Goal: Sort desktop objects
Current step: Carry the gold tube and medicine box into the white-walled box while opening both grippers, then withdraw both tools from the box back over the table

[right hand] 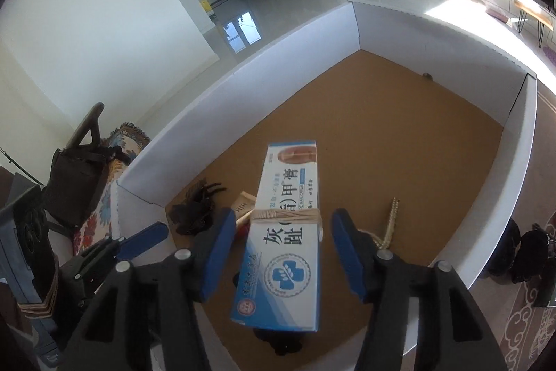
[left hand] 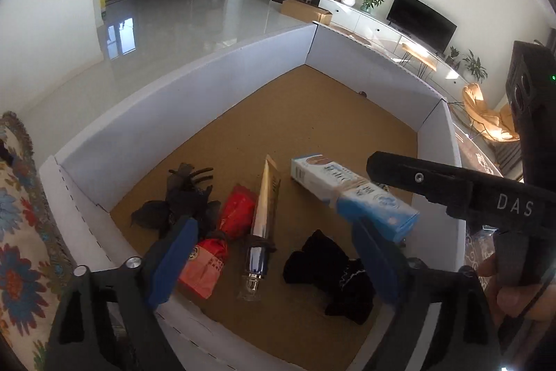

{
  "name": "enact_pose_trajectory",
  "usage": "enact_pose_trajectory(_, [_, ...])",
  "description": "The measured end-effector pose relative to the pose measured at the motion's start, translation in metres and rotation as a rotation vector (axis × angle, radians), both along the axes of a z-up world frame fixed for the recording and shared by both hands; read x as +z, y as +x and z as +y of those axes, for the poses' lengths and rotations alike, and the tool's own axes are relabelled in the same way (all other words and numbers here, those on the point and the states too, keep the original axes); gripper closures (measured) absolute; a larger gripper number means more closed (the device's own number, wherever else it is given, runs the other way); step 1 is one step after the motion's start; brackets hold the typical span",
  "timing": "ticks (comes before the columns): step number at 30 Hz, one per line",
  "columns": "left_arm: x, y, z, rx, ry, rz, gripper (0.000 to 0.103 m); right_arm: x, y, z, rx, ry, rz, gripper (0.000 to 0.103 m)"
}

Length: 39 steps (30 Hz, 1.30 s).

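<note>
Since it is thin card bound with a rubber band, the blue-and-white ointment box (right hand: pixel 283 239) looks light and crushable; grip its long sides. It lies in the white-walled tray (right hand: pixel 278 65), seemingly propped on neighbours, between the released right hand-held gripper (right hand: pixel 283 252); the left hand-held gripper (left hand: pixel 274 252) also gapes empty.

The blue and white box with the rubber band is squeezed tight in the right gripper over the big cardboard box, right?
Not squeezed. In the right wrist view the right gripper is open, its blue pads clear of the blue and white box on both sides. The rubber band and the big cardboard box are as you said.
</note>
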<state>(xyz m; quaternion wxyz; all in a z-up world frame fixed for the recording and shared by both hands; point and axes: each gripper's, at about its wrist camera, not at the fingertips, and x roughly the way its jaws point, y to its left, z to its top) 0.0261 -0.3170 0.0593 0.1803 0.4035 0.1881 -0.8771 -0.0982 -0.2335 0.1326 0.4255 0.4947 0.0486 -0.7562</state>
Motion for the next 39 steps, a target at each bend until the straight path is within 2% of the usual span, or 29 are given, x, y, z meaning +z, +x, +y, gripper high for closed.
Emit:
enact_pose_trajectory(1, [0.001, 0.002, 0.000, 0.005, -0.010, 0.019, 0.006, -0.003, -0.001, 0.002, -0.010, -0.003, -0.002, 0.020])
enact_pose_trajectory(5, [0.005, 0.007, 0.010, -0.005, -0.036, 0.045, 0.005, 0.001, -0.002, 0.027, -0.037, -0.044, 0.025, 0.018])
enact_pose_trajectory(8, [0.016, 0.013, 0.029, -0.025, -0.066, 0.084, 0.005, 0.013, 0.000, 0.066, -0.069, -0.076, 0.073, 0.017])
enact_pose_trajectory(10, [0.028, 0.018, 0.049, -0.060, -0.088, 0.123, 0.005, 0.025, 0.005, 0.101, -0.101, -0.105, 0.110, 0.013])
enact_pose_trajectory(13, [0.052, 0.019, 0.088, -0.149, -0.109, 0.185, 0.005, 0.038, 0.019, 0.166, -0.158, -0.155, 0.173, 0.009])
enact_pose_trajectory(15, [0.066, 0.018, 0.120, -0.226, -0.116, 0.222, 0.005, 0.041, 0.031, 0.210, -0.191, -0.151, 0.220, 0.005])
enact_pose_trajectory(17, [0.080, 0.018, 0.153, -0.315, -0.112, 0.255, 0.005, 0.039, 0.043, 0.253, -0.236, -0.109, 0.265, 0.005])
enact_pose_trajectory(20, [0.086, 0.012, 0.206, -0.453, -0.084, 0.269, 0.004, 0.022, 0.063, 0.320, -0.312, 0.007, 0.311, 0.004])
enact_pose_trajectory(22, [0.080, 0.005, 0.241, -0.544, -0.052, 0.248, 0.004, 0.002, 0.074, 0.363, -0.366, 0.098, 0.317, 0.004])
enact_pose_trajectory(25, [0.052, -0.011, 0.291, -0.651, -0.029, 0.173, 0.004, -0.034, 0.089, 0.418, -0.449, 0.211, 0.282, 0.004])
enact_pose_trajectory(29, [-0.003, -0.036, 0.340, -0.721, -0.036, 0.037, 0.004, -0.060, 0.103, 0.472, -0.561, 0.244, 0.238, 0.004])
enact_pose_trajectory(32, [-0.033, -0.047, 0.357, -0.716, -0.091, -0.032, 0.004, -0.071, 0.105, 0.487, -0.616, 0.257, 0.218, 0.004])
enact_pose_trajectory(35, [-0.046, -0.046, 0.357, -0.710, -0.111, -0.037, 0.004, -0.082, 0.106, 0.487, -0.631, 0.248, 0.187, 0.004])
enact_pose_trajectory(39, [-0.058, -0.044, 0.351, -0.704, -0.118, -0.045, 0.004, -0.086, 0.108, 0.476, -0.606, 0.282, 0.214, 0.000])
